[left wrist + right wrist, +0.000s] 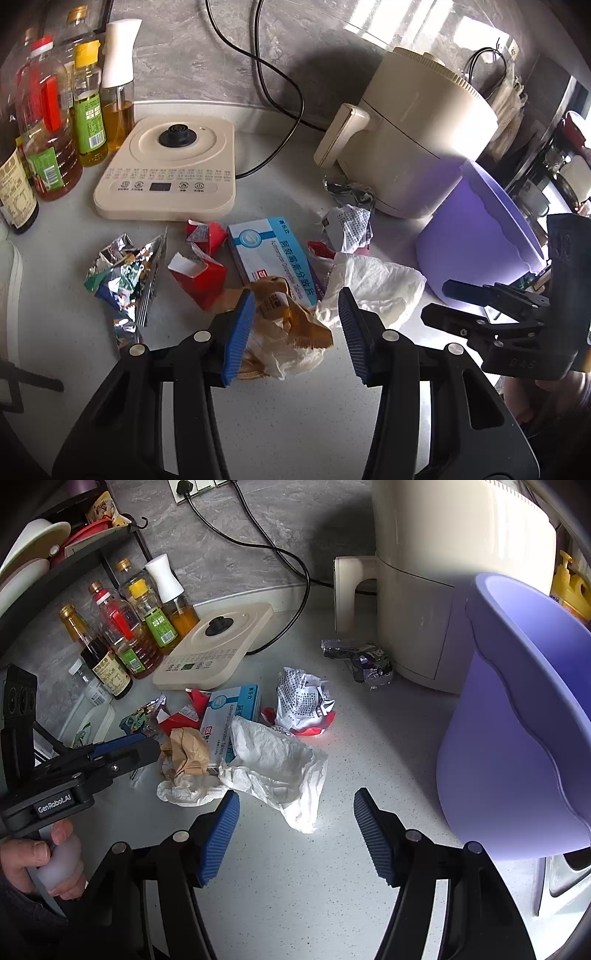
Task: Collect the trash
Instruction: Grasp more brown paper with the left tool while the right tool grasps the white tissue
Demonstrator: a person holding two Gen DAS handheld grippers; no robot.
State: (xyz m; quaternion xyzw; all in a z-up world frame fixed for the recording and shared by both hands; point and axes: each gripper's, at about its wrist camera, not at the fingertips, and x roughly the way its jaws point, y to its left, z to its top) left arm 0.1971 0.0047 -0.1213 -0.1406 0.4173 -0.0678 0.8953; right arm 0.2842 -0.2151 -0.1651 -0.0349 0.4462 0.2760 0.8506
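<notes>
A: How far w/ the trash?

B: Just starting, I think. All the trash I can see is on the counter (280,424) — none looks to be in the purple bin (517,716) yet, tho I can't see its bottom.

A: What's left?

B: Lots. Brown paper wrapper (291,321), white tissue (273,764), blue-and-white pill box (271,258), red carton bits (201,277), shiny foil wrapper (125,273), a printed crumpled paper (303,701), plus more foil (365,661) by the cream cooker (417,136). The pile sits mid-frame; bin is at the right edge.

A: And the hands?

B: Left gripper (295,332) tips down at the pile, about half open, brown wrapper between its fingers — left pad looks to touch it, right pad doesn't, so no grip yet. Right gripper (295,834) also tips down, fairly wide, nothing held; the tissue's tip lies between its fingers. A hand (40,864) in the lower left of the right view holds the left tool's handle.
</notes>
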